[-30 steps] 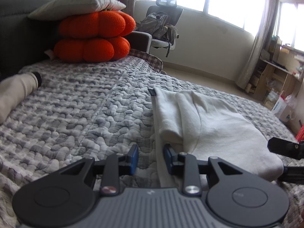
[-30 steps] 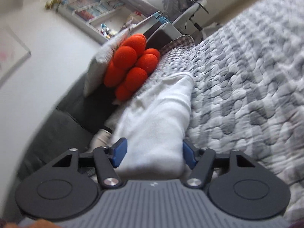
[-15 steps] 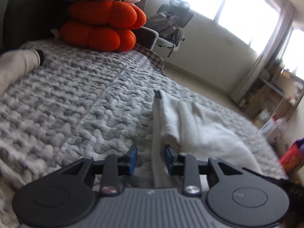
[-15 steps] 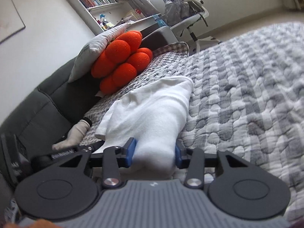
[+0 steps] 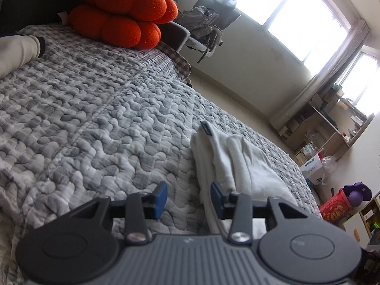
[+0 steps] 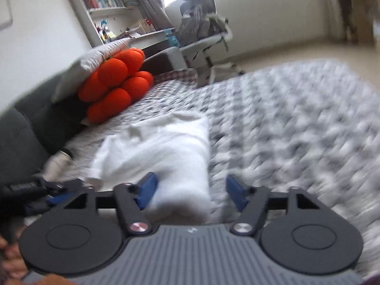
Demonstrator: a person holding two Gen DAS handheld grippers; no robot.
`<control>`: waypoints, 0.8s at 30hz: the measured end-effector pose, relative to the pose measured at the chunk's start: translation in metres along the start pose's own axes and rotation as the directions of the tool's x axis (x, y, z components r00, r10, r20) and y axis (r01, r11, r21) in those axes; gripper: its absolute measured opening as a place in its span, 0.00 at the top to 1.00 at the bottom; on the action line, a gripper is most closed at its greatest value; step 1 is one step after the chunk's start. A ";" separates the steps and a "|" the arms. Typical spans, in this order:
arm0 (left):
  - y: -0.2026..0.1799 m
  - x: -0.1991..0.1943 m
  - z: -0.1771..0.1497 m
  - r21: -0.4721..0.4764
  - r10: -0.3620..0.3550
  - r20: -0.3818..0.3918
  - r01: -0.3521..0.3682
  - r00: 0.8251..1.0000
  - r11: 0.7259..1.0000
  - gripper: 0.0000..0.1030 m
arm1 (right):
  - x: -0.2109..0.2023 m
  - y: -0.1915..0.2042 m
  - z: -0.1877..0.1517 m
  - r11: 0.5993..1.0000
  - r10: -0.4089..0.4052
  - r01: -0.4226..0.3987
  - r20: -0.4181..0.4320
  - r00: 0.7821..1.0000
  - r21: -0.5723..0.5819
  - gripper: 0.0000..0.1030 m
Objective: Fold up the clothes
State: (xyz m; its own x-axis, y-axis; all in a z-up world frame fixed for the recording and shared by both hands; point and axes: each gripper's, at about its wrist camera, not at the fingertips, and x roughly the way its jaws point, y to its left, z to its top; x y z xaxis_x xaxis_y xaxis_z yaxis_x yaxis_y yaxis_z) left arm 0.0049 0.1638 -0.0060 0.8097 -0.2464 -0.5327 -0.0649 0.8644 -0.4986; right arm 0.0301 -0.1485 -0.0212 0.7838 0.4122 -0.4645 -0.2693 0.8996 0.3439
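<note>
A white folded garment (image 5: 239,163) lies on the grey quilted bed (image 5: 95,118). My left gripper (image 5: 188,199) hovers low at the garment's near left edge. Its jaws are opening, the cloth edge lies just inside the right pad, and neither pad presses on it. In the blurred right wrist view the same garment (image 6: 166,152) stretches away from my right gripper (image 6: 191,191). Those jaws are opening too. The garment's near end sits between the pads, with a clear gap at the right pad. The left gripper's tips (image 6: 54,198) show at the left of this view.
Orange cushions (image 5: 123,16) under a grey pillow are stacked at the bed's head against a dark backrest (image 6: 21,137). A beige rolled cloth (image 5: 16,52) lies on the left of the bed. An office chair (image 5: 209,21) with a bag, shelves (image 5: 327,123) and boxes stand beyond the bed.
The right gripper pinched the garment's near end half a second ago and has now spread off it and lifted slightly. The left jaws have widened. Both views have rolled.
</note>
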 end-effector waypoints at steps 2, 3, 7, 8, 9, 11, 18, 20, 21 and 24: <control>0.002 -0.001 0.001 -0.007 0.000 0.001 0.000 1.000 1.000 0.60 | -0.007 0.017 -0.002 0.994 -0.030 0.034 0.042 0.999 -0.101 0.31; 0.003 -0.002 0.003 -0.010 -0.001 0.004 0.001 1.000 1.000 0.60 | -0.010 0.026 -0.003 0.987 -0.035 0.045 0.067 0.997 -0.153 0.31; 0.007 -0.005 0.004 -0.014 -0.002 0.007 0.002 1.000 1.000 0.60 | -0.021 0.062 -0.019 0.921 0.096 -0.051 0.100 0.990 -0.386 0.31; 0.008 -0.006 0.004 -0.014 -0.001 0.007 0.002 1.000 1.000 0.60 | -0.020 0.072 -0.026 0.889 0.135 -0.087 0.077 0.988 -0.451 0.31; 0.009 -0.006 0.004 -0.013 -0.001 0.007 0.001 1.000 1.000 0.60 | -0.016 0.081 -0.033 0.850 0.163 -0.113 0.053 0.985 -0.515 0.31; 0.011 -0.009 0.005 -0.019 -0.002 0.011 0.002 1.000 1.000 0.60 | -0.009 0.095 -0.046 0.773 0.184 -0.134 0.017 0.983 -0.621 0.31; 0.016 -0.012 0.006 -0.042 -0.021 0.005 0.022 1.000 0.999 0.60 | 0.013 0.127 -0.076 0.581 0.162 -0.137 -0.051 0.986 -0.803 0.31; 0.013 -0.011 0.005 -0.036 -0.026 0.002 0.026 1.000 0.999 0.60 | 0.019 0.131 -0.081 0.550 0.145 -0.112 -0.037 0.989 -0.828 0.31; 0.013 -0.011 0.005 -0.034 -0.029 0.000 0.029 1.000 0.999 0.60 | 0.021 0.132 -0.082 0.543 0.141 -0.104 -0.031 0.990 -0.833 0.31; 0.014 -0.011 0.006 -0.041 -0.038 -0.006 0.038 0.999 0.998 0.60 | 0.026 0.129 -0.076 0.575 0.123 -0.100 -0.035 0.992 -0.812 0.42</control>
State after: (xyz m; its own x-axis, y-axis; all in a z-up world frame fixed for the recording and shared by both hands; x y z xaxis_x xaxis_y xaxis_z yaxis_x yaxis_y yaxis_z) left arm -0.0019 0.1810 -0.0029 0.8078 -0.2822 -0.5176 -0.0582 0.8355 -0.5464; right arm -0.0267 -0.0106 -0.0509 0.7243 0.5247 -0.4473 -0.6880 0.5930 -0.4184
